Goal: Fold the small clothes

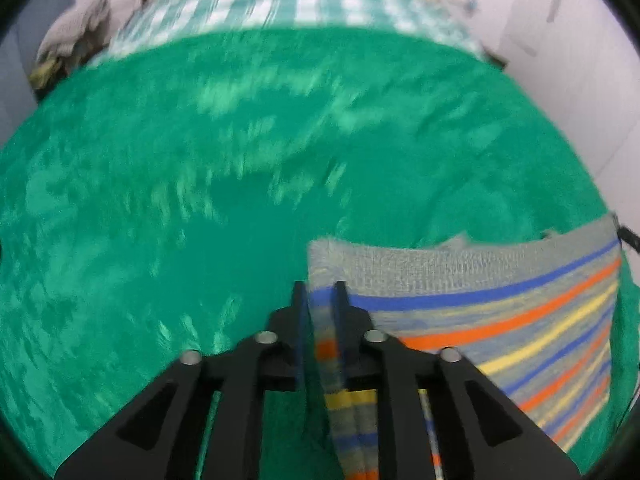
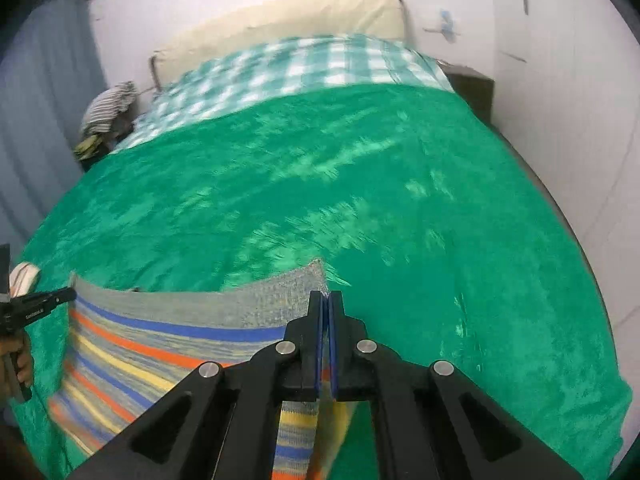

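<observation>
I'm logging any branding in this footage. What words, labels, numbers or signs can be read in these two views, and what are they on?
Small white print on the side of the left gripper, seen at the left edge of the right wrist view: too small and blurred to read.
Striped garment: no text visible.
Green blanket, checked cover and walls: no text or signs visible.
Nothing else is legible in either view.

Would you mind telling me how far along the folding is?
Early. Done: both grippers, left and right, have pinched the grey-banded edge of the striped knitted garment. In hand: it hangs stretched between them above the green fleece blanket. Left: no finished fold shows yet.
</observation>
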Tool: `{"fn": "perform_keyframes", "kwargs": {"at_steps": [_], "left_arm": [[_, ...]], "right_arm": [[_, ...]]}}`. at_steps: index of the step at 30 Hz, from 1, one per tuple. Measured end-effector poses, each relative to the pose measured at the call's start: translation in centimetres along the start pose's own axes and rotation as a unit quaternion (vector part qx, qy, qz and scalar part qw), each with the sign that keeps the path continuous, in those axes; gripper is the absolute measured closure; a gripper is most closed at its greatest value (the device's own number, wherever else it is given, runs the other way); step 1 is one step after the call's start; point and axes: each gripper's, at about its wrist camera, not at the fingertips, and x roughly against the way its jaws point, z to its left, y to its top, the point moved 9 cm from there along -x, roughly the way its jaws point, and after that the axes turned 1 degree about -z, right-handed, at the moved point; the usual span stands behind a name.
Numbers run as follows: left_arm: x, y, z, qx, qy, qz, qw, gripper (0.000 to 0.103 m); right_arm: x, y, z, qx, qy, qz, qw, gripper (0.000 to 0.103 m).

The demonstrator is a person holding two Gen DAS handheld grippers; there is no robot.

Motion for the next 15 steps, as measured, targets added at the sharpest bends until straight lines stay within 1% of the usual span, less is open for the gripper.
{"fn": "perform_keyframes", "kwargs": {"at_steps": [1, 2, 3, 5, 6, 7, 8, 9, 10, 11, 12, 13, 14, 15], "left_arm": [[-0.4, -0.5, 0.3, 0.005, 0.005, 0.012, 0.9999, 0.074], [-0.3, -1.2, 0.8, 0.012, 0.005, 0.014, 0.9998, 0.07], [0.5, -1.9, 1.1, 0.018, -0.008, 0.009, 0.9998, 0.065], [3.1, -3.4, 1.5, 0.019, -0.025, -0.006, 0.9995, 0.062], [4.6, -4.2, 1.4, 0.014, -0.031, -0.016, 0.9993, 0.054], [6.4, -5.4, 0.9, 0.002, -0.04, -0.025, 0.9989, 0.046], [7.4, -6.4, 0.4, -0.007, -0.048, -0.03, 0.9984, 0.029], [8.5, -8.0, -0.6, -0.023, -0.058, -0.033, 0.9975, 0.018], [9.0, -10.0, -1.7, -0.042, -0.062, -0.028, 0.9968, 0.017], [8.8, -11.1, -2.3, -0.055, -0.059, -0.014, 0.9966, 0.02], [7.8, -14.0, -3.1, -0.082, -0.047, 0.027, 0.9952, 0.041], [7.2, -15.4, -3.3, -0.096, -0.035, 0.05, 0.9935, 0.062], [6.2, -17.7, -2.9, -0.108, -0.021, 0.084, 0.9903, 0.086], [6.1, -18.8, -2.4, -0.1, -0.027, 0.091, 0.9905, 0.085]], "right_arm": [[-1.0, -0.9, -0.2, -0.009, 0.003, 0.024, 1.0, 0.099], [-1.7, -1.9, -0.5, -0.017, -0.002, 0.044, 0.999, 0.093], [-2.0, -2.9, -1.0, -0.027, -0.003, 0.058, 0.998, 0.087], [-1.2, -3.8, -1.1, -0.031, 0.013, 0.056, 0.998, 0.086], [-0.3, -4.3, -0.9, -0.027, 0.023, 0.057, 0.998, 0.086], [1.2, -5.2, 0.0, -0.017, 0.046, 0.056, 0.997, 0.085], [2.1, -5.8, 0.7, -0.008, 0.065, 0.057, 0.996, 0.085], [3.9, -7.2, 2.5, 0.012, 0.102, 0.058, 0.993, 0.085], [4.9, -8.5, 3.8, 0.027, 0.129, 0.062, 0.989, 0.085], [5.7, -10.0, 5.1, 0.043, 0.154, 0.07, 0.985, 0.08], [6.3, -12.7, 6.7, 0.067, 0.178, 0.093, 0.977, 0.074], [6.2, -15.2, 6.7, 0.086, 0.171, 0.117, 0.975, 0.074], [5.8, -17.1, 6.4, 0.096, 0.155, 0.138, 0.974, 0.075], [4.9, -21.1, 4.9, 0.105, 0.115, 0.196, 0.968, 0.075]]}}
